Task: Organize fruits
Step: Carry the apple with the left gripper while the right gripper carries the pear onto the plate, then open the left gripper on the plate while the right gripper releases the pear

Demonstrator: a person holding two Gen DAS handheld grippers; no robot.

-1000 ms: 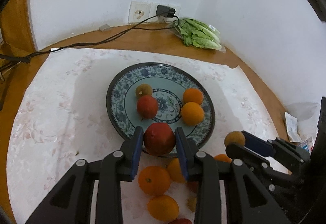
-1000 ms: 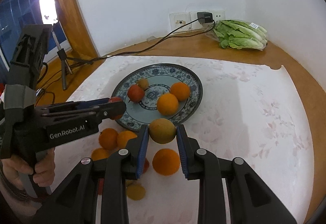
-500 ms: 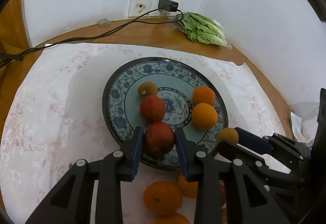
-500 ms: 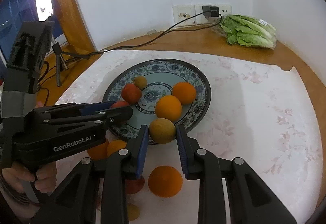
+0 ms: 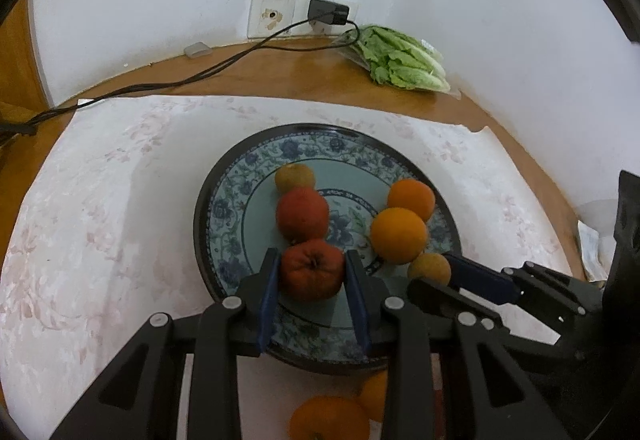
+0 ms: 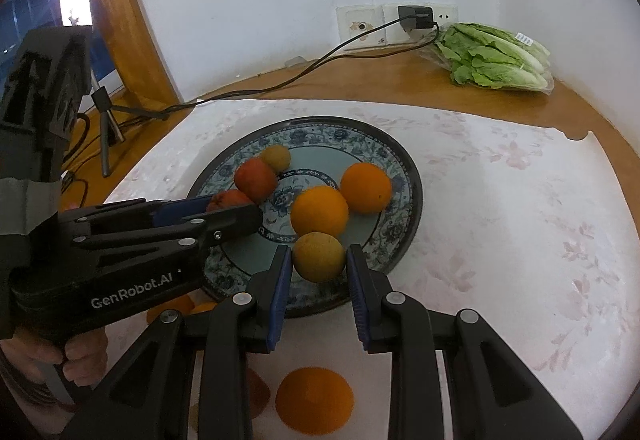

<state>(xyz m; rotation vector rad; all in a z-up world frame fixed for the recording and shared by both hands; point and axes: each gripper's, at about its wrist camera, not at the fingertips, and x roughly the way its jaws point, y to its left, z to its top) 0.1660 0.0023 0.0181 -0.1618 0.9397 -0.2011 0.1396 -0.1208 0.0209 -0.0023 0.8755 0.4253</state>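
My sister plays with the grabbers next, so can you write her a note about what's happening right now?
Left gripper holds a red fruit over the plate.
Right gripper holds a yellow-brown fruit there too.
Already on the plate: one red, two oranges, one small yellowish fruit.
Left to do: release both, then fetch the oranges on the white cloth nearest you.

Glossy glazed plate (image 5: pixel 224 200) on matt cloth (image 5: pixel 100 200); polished wooden table (image 5: pixel 280 64).
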